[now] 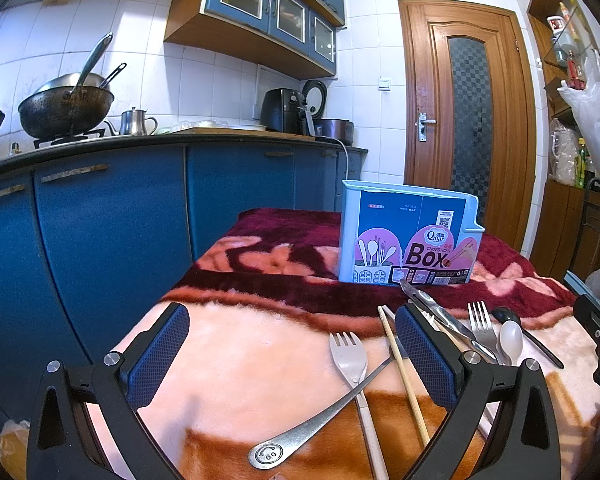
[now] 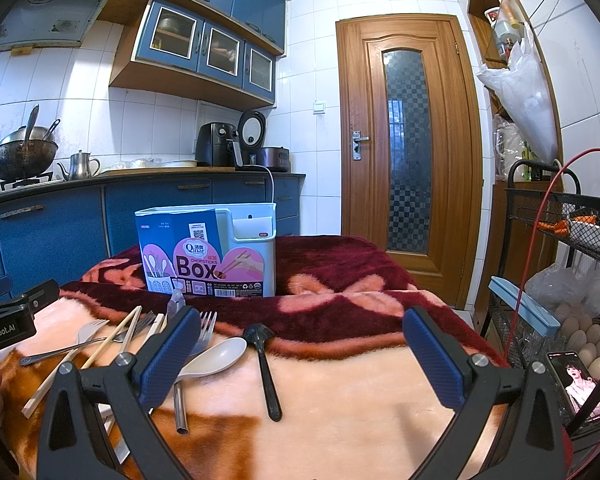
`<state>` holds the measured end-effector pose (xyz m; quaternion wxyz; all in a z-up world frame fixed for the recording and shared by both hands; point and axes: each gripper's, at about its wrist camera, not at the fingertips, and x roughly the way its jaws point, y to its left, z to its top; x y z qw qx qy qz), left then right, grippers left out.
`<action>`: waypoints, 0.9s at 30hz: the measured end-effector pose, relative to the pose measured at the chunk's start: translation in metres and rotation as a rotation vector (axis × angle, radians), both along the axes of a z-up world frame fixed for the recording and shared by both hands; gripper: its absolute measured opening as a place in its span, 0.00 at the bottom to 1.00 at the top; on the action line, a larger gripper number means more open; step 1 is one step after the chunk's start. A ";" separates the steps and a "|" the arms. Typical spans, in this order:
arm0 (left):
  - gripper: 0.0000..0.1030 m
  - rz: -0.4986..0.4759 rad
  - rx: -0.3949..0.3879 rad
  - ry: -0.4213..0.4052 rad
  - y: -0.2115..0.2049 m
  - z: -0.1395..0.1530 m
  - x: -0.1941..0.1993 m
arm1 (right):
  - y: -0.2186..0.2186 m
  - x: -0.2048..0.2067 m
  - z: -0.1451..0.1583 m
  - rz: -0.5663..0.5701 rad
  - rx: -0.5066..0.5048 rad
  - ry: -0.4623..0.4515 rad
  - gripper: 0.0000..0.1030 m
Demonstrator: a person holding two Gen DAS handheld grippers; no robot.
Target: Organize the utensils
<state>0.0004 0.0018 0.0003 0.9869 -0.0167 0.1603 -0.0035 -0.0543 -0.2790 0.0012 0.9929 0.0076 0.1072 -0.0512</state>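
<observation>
**Both grippers wide apart over a pile of loose utensils, nothing picked up**

The left gripper [image 1: 292, 356] hovers low over the blanket [image 1: 228, 360] with its jaws spread wide and nothing between the pads. Lying in that gap are a pale fork [image 1: 350, 360], a metal spoon [image 1: 324, 416] whose handle end carries a smiley face, and a pair of chopsticks [image 1: 404, 376] running close by the right-hand pad. The spoon crosses over the fork's handle, so I judge that either one would be awkward to lift cleanly on its own.

The right gripper [image 2: 302, 356] is likewise open and empty. Between its fingers lie a black spoon [image 2: 266, 364] and a white spoon [image 2: 216, 358]; a metal fork [image 2: 206, 326] sits partly behind the left-hand pad.

Farther back, the box [image 2: 208, 252], a pale blue holder printed with "Chopsticks Box", stands upright on the dark red part of the blanket, beyond all the utensils. It looks like the place the utensils are meant to go, and nothing shows above its rim from here.

Its inside is out of sight from both cameras, so any compartments cannot be told. A knife [image 1: 436, 308] near the box is half covered by the left gripper's pad, and the utensil handles run under the gripper bodies.
</observation>
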 end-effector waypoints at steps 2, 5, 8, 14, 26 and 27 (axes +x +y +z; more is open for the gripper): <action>0.99 0.000 0.000 0.000 0.000 0.000 0.000 | 0.000 0.000 0.000 0.000 0.000 0.000 1.00; 0.99 -0.001 0.000 0.003 0.000 0.000 0.000 | 0.001 0.001 0.000 0.000 0.000 0.001 1.00; 0.99 0.004 -0.004 0.009 0.001 0.000 0.001 | 0.001 0.002 0.000 -0.002 0.000 0.003 1.00; 0.99 0.005 -0.021 0.005 0.007 0.005 0.000 | -0.001 0.004 0.000 0.006 0.023 0.028 1.00; 0.99 -0.082 0.064 0.152 0.006 0.016 0.014 | -0.018 0.023 0.021 0.096 0.013 0.259 1.00; 0.99 -0.090 0.084 0.170 0.005 0.019 0.016 | -0.020 0.027 0.023 0.103 0.007 0.289 1.00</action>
